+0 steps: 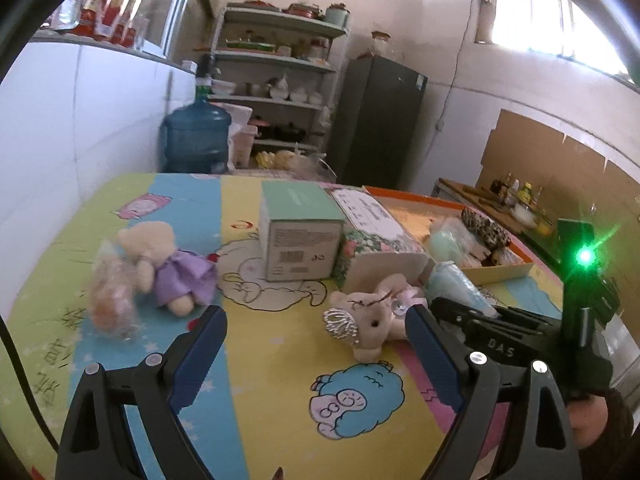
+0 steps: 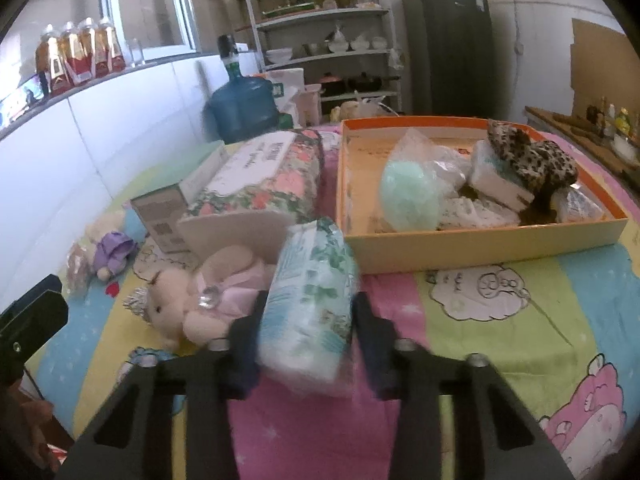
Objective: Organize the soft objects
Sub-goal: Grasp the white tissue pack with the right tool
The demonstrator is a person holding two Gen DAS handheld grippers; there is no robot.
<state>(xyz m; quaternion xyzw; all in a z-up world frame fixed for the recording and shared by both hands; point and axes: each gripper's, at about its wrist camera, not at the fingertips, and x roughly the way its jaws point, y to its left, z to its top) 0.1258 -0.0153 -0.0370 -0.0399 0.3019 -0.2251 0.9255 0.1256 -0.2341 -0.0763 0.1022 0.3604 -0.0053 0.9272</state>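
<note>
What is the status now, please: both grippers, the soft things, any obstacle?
Right gripper shut on tissue pack. Left gripper open above crowned plush, touching nothing. Orange box ahead, path clear.

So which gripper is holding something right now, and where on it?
The right gripper grips the tissue pack across its lower sides. The left gripper is open, holding nothing.

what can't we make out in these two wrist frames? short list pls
- Right wrist: underside of the pale green-and-white soft tissue pack between the right gripper pads, hidden by the pack itself and motion blur.
- Left wrist: clear-wrapped orange bundle beside the purple-dressed cream teddy bear, blurred, contents unreadable.
- Right wrist: items under the leopard-print fabric piece in the orange cardboard tray, covered.
- Left wrist: label print on the mint-green cardboard box, too small.
</note>
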